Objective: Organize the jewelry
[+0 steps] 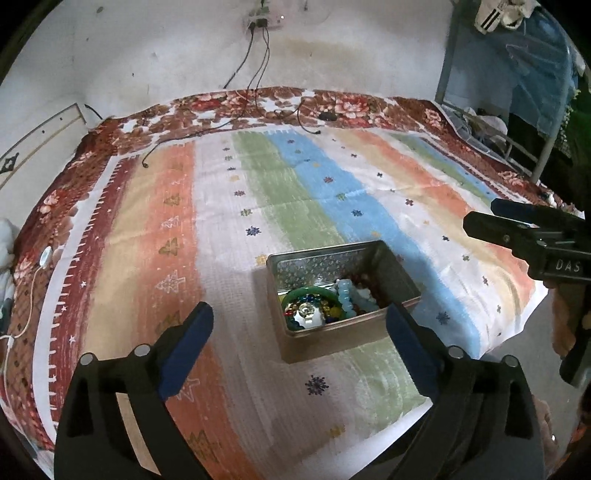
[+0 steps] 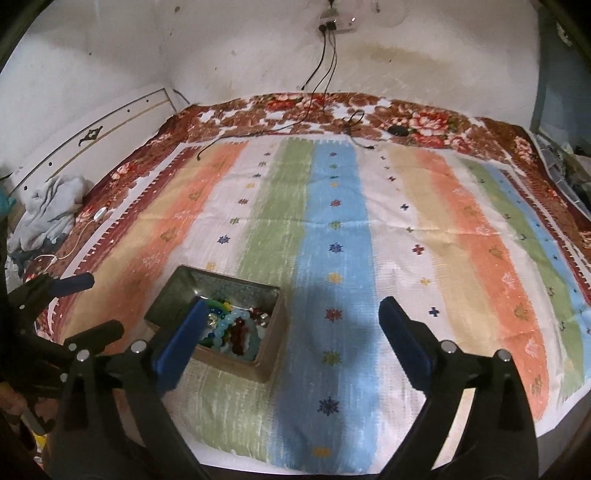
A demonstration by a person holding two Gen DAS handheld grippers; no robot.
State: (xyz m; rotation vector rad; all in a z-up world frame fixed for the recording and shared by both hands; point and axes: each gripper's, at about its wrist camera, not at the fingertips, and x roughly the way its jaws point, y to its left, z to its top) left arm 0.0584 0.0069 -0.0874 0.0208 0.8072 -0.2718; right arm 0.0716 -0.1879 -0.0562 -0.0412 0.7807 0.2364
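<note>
An open metal tin [image 1: 332, 343] stands on the striped cloth [image 1: 258, 184] and holds jewelry: a green bangle [image 1: 308, 291], a pale blue bead bracelet [image 1: 347, 299] and several coloured beads. My left gripper [image 1: 300, 314] hovers just short of the tin, jaws wide open with nothing gripped. In the right wrist view the tin [image 2: 229, 365] sits at lower left, with blue beads [image 2: 236, 317] and red beads [image 2: 240, 334] inside. My right gripper [image 2: 293, 305] is open and empty beside the tin, and its left finger [image 2: 184, 339] overlaps the tin's near edge.
A floral blanket [image 2: 424, 122] lies under the cloth on the bed. Black cables [image 2: 321, 92] hang from a wall socket [image 2: 332, 22] onto the far edge. Grey clothes [image 2: 48, 214] and a white cord lie at the left. A metal rack [image 1: 517, 110] stands at the right.
</note>
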